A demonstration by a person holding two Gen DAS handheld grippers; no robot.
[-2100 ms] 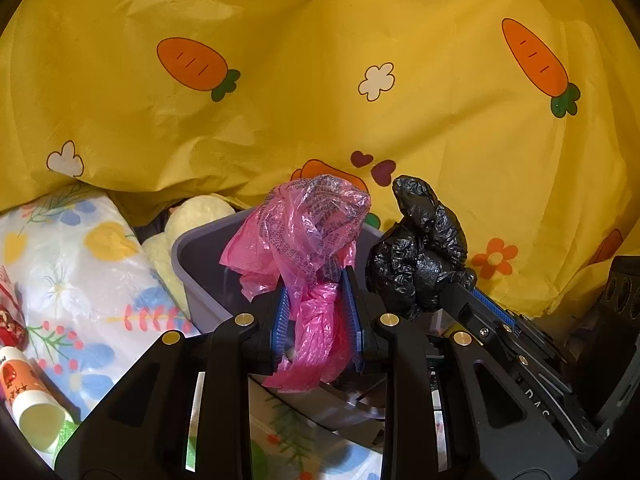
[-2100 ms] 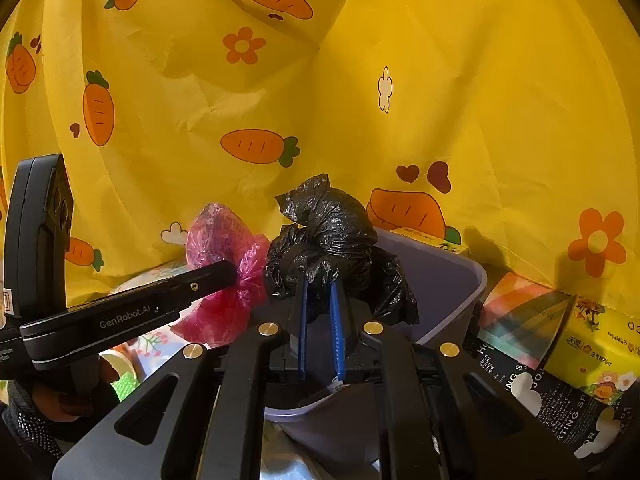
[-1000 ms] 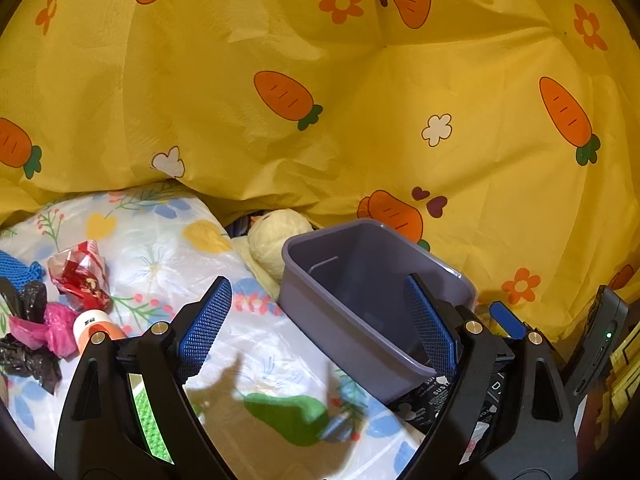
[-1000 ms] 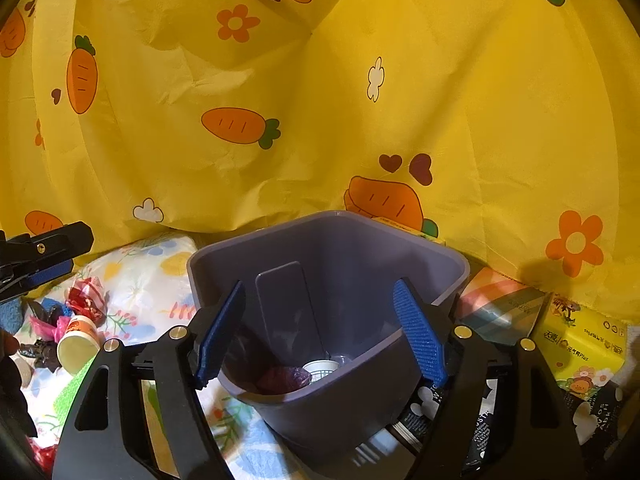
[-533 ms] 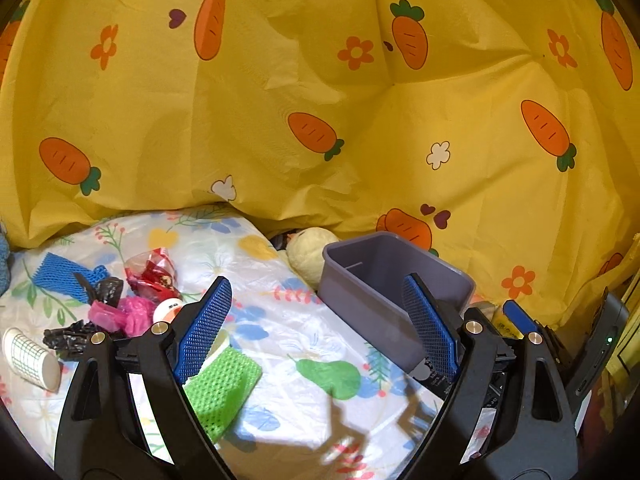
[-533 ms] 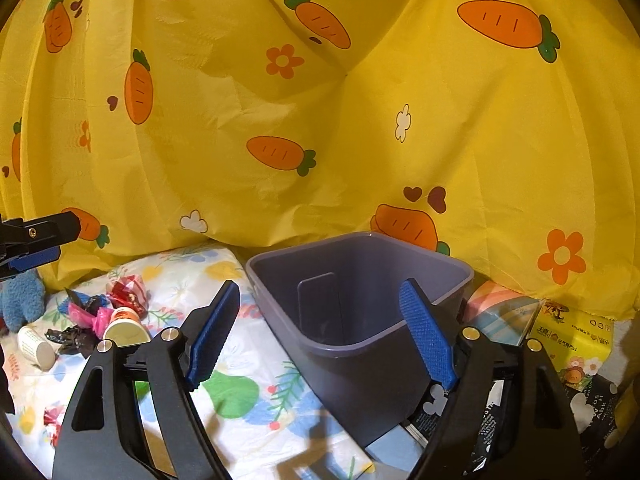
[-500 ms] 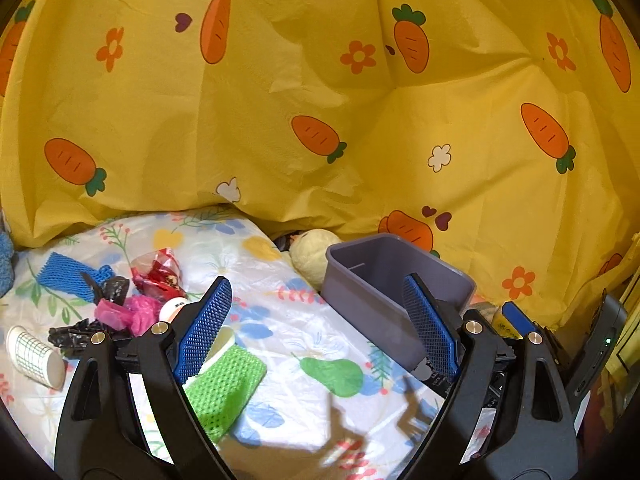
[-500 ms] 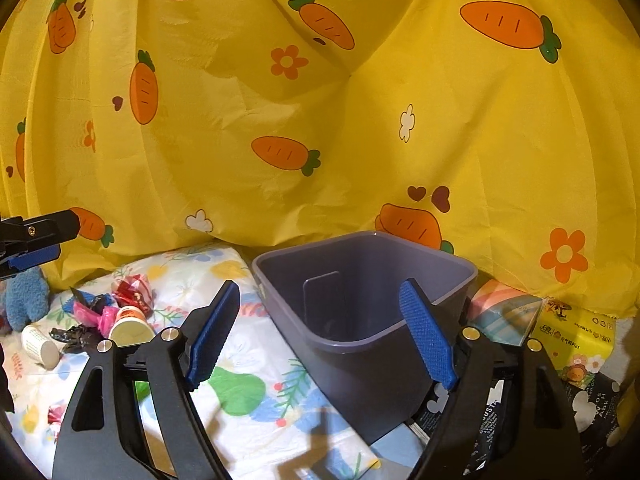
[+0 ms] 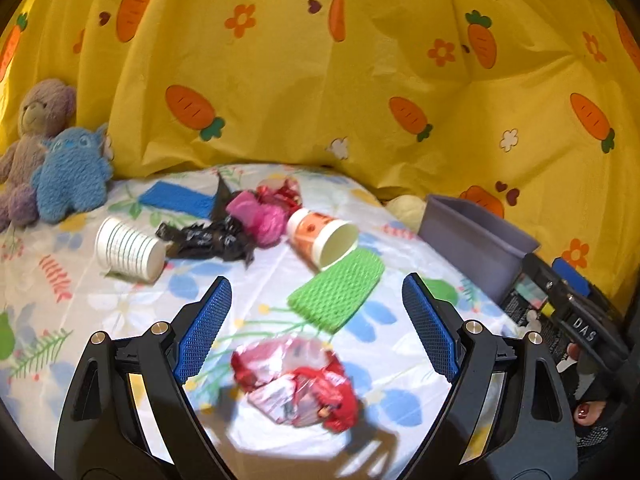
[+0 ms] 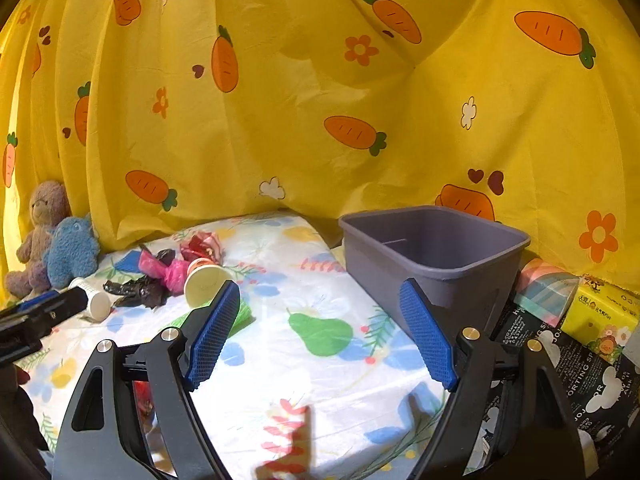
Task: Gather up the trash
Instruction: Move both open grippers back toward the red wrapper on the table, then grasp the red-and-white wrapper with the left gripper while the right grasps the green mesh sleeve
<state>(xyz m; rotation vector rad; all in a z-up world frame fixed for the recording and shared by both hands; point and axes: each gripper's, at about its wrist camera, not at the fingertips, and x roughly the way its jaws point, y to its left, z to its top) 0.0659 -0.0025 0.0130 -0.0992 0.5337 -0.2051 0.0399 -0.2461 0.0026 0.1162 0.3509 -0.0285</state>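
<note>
My left gripper (image 9: 316, 328) is open over the flowered sheet (image 9: 100, 308), with a crumpled red and white wrapper (image 9: 296, 384) lying just below its jaws. Beyond it lie a green mesh sleeve (image 9: 338, 290), an orange paper cup (image 9: 322, 236), a pink bag (image 9: 264, 216), a black bag (image 9: 208, 236) and a striped white cup (image 9: 128, 250). My right gripper (image 10: 320, 332) is open and empty, left of the grey bin (image 10: 436, 252). The same litter pile (image 10: 168, 272) shows at its left, along with the left gripper's tip (image 10: 44, 312).
Two plush toys, purple (image 9: 36, 120) and blue (image 9: 72, 172), sit at the far left against the yellow carrot curtain (image 9: 320, 80). A blue mesh sleeve (image 9: 176, 200) lies near them. Packets and a yellow tissue pack (image 10: 600, 316) lie right of the bin.
Both grippers let their bags go into the bin and opened. Both then swung left, away from the bin; the left now hangs low over the litter on the sheet.
</note>
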